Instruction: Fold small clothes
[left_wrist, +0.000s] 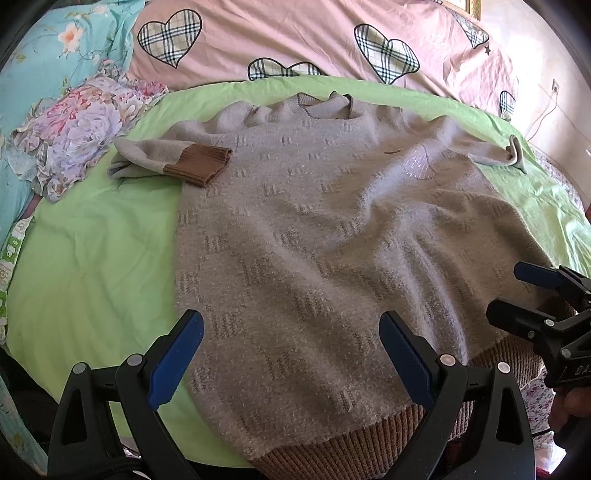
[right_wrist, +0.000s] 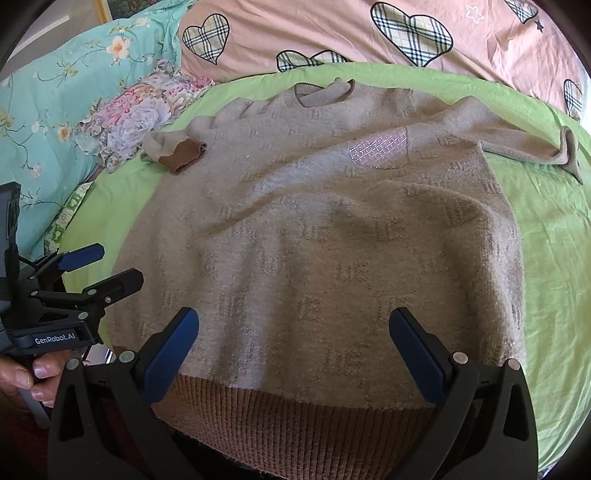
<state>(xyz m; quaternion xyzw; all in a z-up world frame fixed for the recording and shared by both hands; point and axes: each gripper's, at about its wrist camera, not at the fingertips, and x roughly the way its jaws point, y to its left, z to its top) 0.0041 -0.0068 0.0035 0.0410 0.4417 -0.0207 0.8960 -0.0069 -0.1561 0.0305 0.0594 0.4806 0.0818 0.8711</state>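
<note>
Jaws wide apart on both, holding nothing. Left gripper (left_wrist: 291, 354) hovered over the bottom-left part of the sweater (left_wrist: 325, 229), right gripper (right_wrist: 293, 354) over the middle of the brown hem (right_wrist: 295, 417), each one visible at the edge of the other's view. Sweater lay spread flat, front up, on the green sheet (left_wrist: 92, 258) of the bed, collar (left_wrist: 325, 105) at the far end by the pink heart quilt (left_wrist: 277, 37), hem nearest the cameras. So long axis ran straight away from the grippers, neck pointing off toward the pillows.

Left sleeve already tucked in, brown cuff (left_wrist: 199, 166) resting on the chest edge. Right sleeve (right_wrist: 524, 147) lay stretched out sideways onto the sheet, cuff end curled up a bit.

Probably next up: that right sleeve. Worth grabbing near the cuff, not mid-sleeve, and laying it across the chest to mirror the other one. Knit looked thick and floppy, so a deep pinch through both layers, lifted low to avoid dragging the body out of square. Could bunch near the sparkly patch (right_wrist: 378, 149) otherwise.
</note>
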